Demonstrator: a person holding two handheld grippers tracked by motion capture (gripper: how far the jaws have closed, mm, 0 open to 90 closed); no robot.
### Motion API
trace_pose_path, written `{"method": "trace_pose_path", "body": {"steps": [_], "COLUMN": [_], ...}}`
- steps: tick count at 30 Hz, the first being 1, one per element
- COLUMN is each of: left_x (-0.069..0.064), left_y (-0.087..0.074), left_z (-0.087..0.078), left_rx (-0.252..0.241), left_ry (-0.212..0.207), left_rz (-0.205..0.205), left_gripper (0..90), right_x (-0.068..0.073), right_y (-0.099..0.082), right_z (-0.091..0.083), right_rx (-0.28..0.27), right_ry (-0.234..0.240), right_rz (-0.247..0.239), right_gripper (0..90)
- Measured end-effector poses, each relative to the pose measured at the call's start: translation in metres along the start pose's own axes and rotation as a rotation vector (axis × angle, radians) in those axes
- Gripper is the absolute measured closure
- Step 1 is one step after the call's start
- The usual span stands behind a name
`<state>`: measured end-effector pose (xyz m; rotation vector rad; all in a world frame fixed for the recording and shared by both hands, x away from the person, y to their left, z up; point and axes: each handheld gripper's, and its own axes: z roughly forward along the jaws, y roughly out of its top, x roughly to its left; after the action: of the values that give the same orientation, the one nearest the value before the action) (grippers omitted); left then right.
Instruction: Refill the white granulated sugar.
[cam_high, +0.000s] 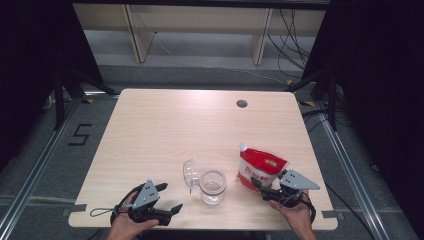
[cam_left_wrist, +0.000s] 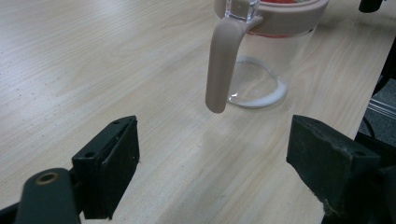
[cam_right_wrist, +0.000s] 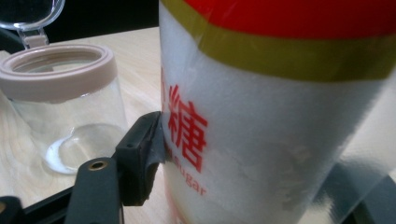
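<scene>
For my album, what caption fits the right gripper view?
Right gripper squeezing a sugar bag beside an open glass jar.

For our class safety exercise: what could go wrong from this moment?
1. The right gripper pinches the soft sugar bag low down; it may sag, slip or spill.
2. The open glass jar stands unheld close beside the bag, while the left gripper is open and apart, so a nudge might tip it.

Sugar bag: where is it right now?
In the high view the sugar bag stands at the table's front right, just right of the open glass jar, between the right gripper's jaws.
</scene>
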<state>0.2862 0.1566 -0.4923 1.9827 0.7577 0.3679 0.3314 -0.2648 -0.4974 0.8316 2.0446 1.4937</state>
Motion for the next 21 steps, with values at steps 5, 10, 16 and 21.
{"method": "trace_pose_path", "body": {"steps": [5, 10, 16, 21], "left_x": [0.001, 0.002, 0.002, 0.002], "left_y": [0.0, 0.0, 0.0, 0.0], "left_z": [0.0, 0.0, 0.0, 0.0], "left_rx": [0.001, 0.006, 0.009, 0.015], "left_ry": [0.006, 0.004, 0.009, 0.01], "left_rz": [-0.002, 0.037, 0.036, 0.041], "left_gripper": [16.9, 16.9, 16.9, 16.9], "right_x": [0.012, 0.026, 0.031, 0.022], "right_y": [0.0, 0.001, 0.001, -0.004], "right_z": [-0.001, 0.0, 0.002, 0.002], "right_rx": [-0.001, -0.007, -0.007, -0.035], "right_ry": [-0.069, -0.157, -0.18, -0.116], "right_rz": [0.076, 0.103, 0.112, 0.089], "right_gripper": [38.3, 39.3, 39.4, 38.6]}}
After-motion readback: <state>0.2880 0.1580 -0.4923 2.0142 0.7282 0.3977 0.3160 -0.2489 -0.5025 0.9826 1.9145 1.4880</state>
